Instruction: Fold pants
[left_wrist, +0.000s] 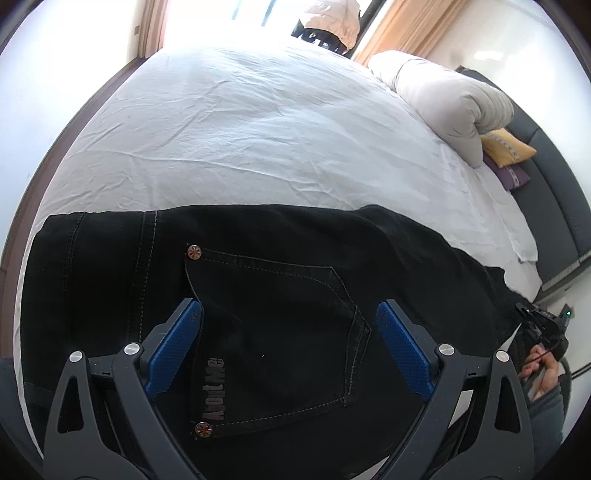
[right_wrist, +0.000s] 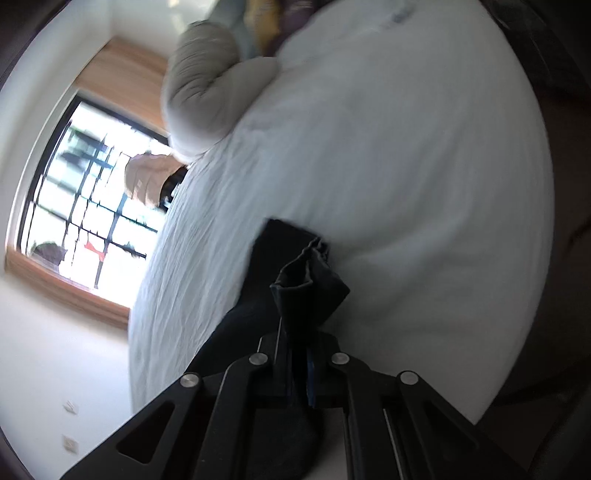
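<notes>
The left gripper (left_wrist: 289, 314) hangs wide open over the black jeans' (left_wrist: 280, 280) back pocket (left_wrist: 295, 332), while the right gripper (right_wrist: 299, 354) pinches a trouser-leg hem (right_wrist: 308, 284) above the white bedsheet (right_wrist: 406, 184).

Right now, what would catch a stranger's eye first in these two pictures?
The black pants lie spread over the near edge of the white bed, back pocket up, with the left gripper open above them. In the right view, the right gripper pinches a bunched end of the pants. A rolled grey duvet sits near the headboard.
</notes>
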